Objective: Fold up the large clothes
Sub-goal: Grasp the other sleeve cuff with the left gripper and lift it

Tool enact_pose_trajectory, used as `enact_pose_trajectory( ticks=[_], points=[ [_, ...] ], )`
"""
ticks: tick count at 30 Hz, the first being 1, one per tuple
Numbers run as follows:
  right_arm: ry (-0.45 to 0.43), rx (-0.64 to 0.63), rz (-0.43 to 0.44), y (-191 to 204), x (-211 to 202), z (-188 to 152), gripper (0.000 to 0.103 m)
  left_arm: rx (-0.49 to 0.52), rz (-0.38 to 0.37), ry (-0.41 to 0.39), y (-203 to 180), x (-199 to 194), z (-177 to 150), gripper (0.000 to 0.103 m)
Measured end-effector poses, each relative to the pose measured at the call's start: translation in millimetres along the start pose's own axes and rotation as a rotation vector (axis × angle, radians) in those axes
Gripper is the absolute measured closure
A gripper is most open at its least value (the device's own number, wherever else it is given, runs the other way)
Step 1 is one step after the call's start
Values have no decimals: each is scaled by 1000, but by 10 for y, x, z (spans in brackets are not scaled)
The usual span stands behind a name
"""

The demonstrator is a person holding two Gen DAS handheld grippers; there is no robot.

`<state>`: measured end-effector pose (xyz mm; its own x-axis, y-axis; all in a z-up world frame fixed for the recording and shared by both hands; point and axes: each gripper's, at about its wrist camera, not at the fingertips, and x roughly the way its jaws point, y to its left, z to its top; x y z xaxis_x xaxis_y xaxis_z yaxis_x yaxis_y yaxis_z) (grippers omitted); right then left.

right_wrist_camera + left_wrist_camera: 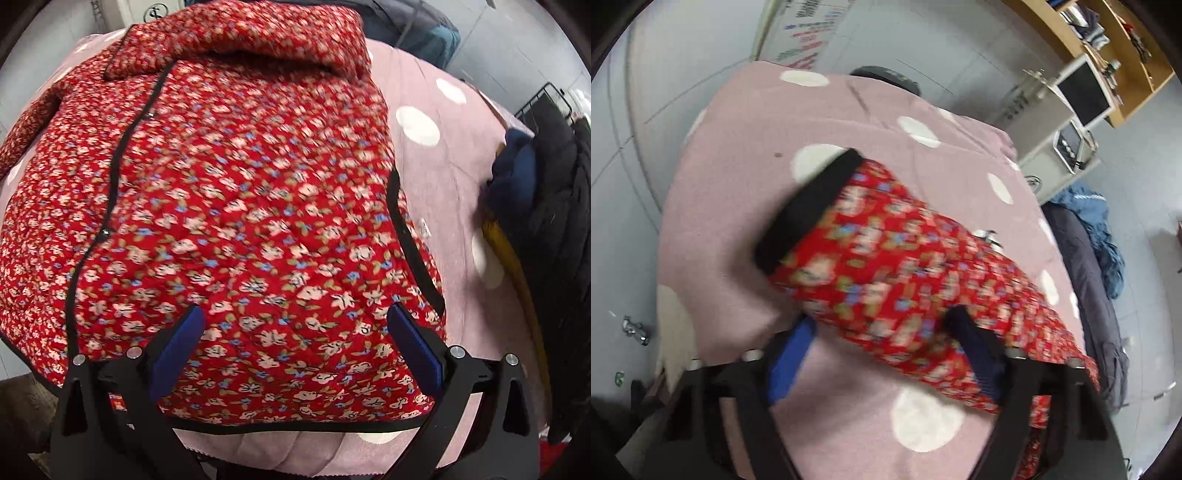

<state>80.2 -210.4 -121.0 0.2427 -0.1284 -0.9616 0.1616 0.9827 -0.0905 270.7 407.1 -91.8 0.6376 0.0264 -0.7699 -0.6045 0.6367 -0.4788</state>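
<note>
A red floral quilted jacket [236, 229] with black trim lies on a pink blanket with white dots [443, 177]. In the right wrist view the jacket's body fills the frame, with the collar at the far end. My right gripper [295, 325] hovers open over its near hem. In the left wrist view one sleeve [886, 266] with a black cuff [809, 210] stretches across the blanket [746, 192]. My left gripper [882, 332] is open, its fingers on either side of the sleeve. That view is blurred.
A stack of dark folded clothes [554, 221] sits at the blanket's right edge. A dark grey and blue heap of bedding [1093, 251] lies to the right. A wooden shelf [1108, 48] and a monitor [1082, 92] stand behind.
</note>
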Motion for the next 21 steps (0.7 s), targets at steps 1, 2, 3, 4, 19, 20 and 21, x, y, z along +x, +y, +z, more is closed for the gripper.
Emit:
enact_pose_trajectory(
  ticks=[1,2,3,4,19,20,21],
  points=[
    [4,8,2,-25,18,-1,6,9,-2,18,-51,39,-3,45],
    [3,17,8,-56,35,7,6,23,8,32,-109,75,-8,48],
    [-1,22,12,-80,31,11,6,34,20,36,-155,103,-9,56],
    [-6,27,14,-103,25,19,6,50,31,37,-215,114,-13,68],
    [-94,159,44,-632,-61,80,6,677,-266,-193,-2843,-1050,-879,89],
    [-97,167,43,-668,-69,76,6,736,-308,-191,-3088,-1121,-1092,89],
    [-99,173,43,-705,-80,56,6,782,-357,-172,-3317,-1168,-1322,89]
  ],
)
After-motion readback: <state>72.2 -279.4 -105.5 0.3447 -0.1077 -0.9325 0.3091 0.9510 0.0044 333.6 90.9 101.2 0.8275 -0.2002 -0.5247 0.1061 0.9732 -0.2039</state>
